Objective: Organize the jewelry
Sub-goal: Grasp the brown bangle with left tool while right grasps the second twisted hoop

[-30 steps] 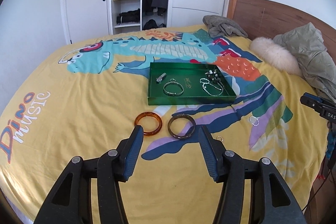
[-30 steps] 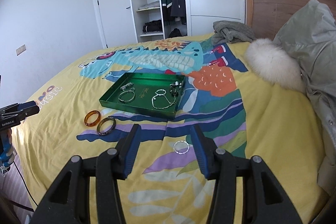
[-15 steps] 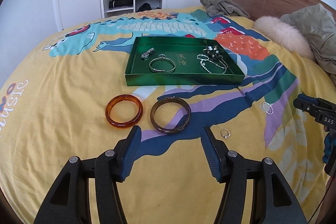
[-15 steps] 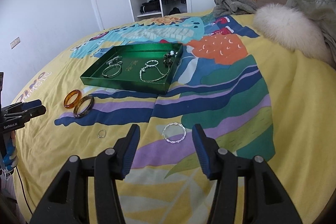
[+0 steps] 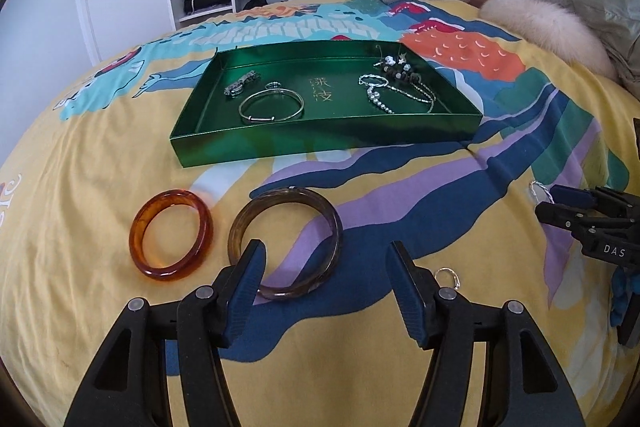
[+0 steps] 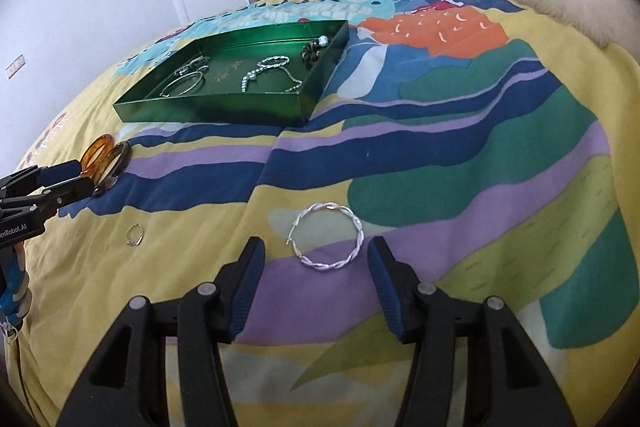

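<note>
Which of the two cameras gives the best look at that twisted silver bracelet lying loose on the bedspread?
The right wrist view. There the twisted silver bracelet lies whole and close, just ahead of the open right gripper. In the left wrist view only a sliver of it shows at the far right, mostly hidden behind the other gripper.

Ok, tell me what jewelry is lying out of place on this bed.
Four pieces lie loose on the bedspread outside the green tray: the amber bangle, the brown bangle, a small ring and a twisted silver hoop. Everything else sits in the tray.
</note>
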`<state>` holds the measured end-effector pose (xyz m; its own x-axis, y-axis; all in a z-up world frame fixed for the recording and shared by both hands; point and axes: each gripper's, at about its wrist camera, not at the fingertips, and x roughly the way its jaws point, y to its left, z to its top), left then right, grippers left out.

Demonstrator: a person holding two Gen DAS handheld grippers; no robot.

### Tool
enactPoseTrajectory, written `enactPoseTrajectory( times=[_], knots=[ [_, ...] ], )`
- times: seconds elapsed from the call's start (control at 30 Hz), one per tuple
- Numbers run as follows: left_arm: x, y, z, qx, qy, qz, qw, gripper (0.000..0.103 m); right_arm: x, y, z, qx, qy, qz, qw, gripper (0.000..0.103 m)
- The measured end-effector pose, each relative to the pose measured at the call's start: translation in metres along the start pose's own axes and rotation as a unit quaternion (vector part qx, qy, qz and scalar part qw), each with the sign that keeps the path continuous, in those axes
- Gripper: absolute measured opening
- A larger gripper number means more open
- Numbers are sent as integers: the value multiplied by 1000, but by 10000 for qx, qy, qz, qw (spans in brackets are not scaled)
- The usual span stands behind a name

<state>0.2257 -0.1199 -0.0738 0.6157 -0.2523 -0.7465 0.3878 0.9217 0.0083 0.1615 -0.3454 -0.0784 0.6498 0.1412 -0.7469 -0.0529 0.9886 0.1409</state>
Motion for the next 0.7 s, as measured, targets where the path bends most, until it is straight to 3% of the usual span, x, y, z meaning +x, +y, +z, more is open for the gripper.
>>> enactPoseTrajectory(
  times=[0.27, 0.7],
  knots=[
    [33, -13, -3, 193, 223, 224, 9993, 55, 12, -6, 0, 91, -23, 34, 10000, 52],
    [42, -12, -11, 117, 89, 241, 9996, 53, 18, -9, -3, 150, -141, -27, 9998, 43]
  ],
)
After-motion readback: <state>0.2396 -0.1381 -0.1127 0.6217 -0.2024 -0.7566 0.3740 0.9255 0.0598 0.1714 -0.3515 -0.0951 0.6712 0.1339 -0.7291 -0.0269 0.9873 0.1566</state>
